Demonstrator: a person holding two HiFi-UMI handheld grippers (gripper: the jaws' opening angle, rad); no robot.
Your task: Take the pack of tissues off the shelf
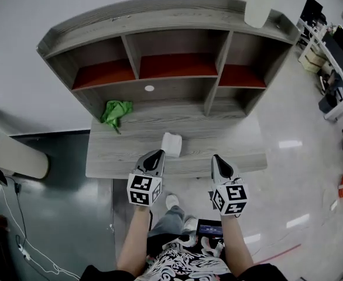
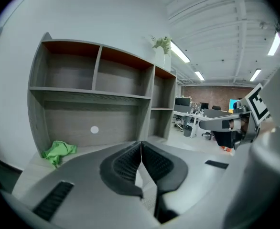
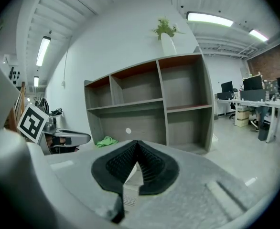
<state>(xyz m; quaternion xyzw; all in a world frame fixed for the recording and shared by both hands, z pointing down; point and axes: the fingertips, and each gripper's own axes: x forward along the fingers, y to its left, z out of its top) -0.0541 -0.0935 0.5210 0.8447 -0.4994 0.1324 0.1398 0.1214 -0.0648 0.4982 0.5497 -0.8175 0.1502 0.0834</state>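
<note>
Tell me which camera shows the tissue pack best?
The head view: the pack lies in plain sight on the desk. In both gripper views, shut jaws block that spot; a pale sliver between them may be it.

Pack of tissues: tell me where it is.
In the head view the pack of tissues sits on the desk board, just beyond the left gripper, right of the green cloth.

A grey wooden shelf (image 1: pixel 160 16) fills the upper centre, its tabletop (image 1: pixel 236 152) below. On the tabletop lie a green cloth (image 1: pixel 116 111) at left and a white pack of tissues (image 1: pixel 172 144) near the front edge. A white vase (image 1: pixel 259 7) stands on the shelf top, upper right.
</note>
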